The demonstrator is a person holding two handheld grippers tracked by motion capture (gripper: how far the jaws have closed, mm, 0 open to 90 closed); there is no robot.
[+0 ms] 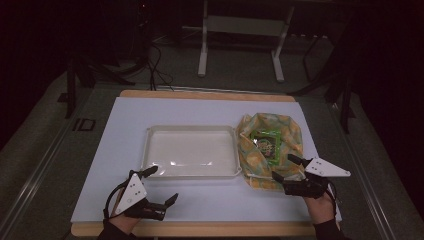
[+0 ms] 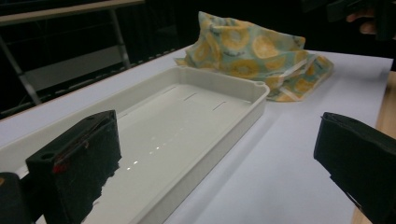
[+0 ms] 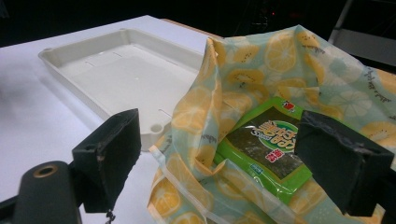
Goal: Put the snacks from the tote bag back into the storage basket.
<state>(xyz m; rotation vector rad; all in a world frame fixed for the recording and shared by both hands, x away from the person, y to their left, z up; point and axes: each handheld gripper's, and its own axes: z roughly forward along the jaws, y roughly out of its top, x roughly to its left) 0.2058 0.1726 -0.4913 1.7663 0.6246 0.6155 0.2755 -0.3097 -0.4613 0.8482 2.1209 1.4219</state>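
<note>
While the green snack pack (image 3: 265, 145) lies inside the open mouth of the yellow lemon-print bag (image 1: 270, 147) on the right of the table, the right gripper (image 1: 289, 171) waits at the bag's near edge with its jaws spread wide, holding nothing. The pack sits just past those jaws. The left gripper (image 1: 160, 186), jaws also spread and holding nothing, rests well apart, near the white tray (image 1: 150, 145).

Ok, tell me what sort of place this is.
Probably a lab or recording room, not a home: a white-covered table under dim light, bare metal frame legs on the floor behind, cables trailing, and a hand-held right gripper.
</note>
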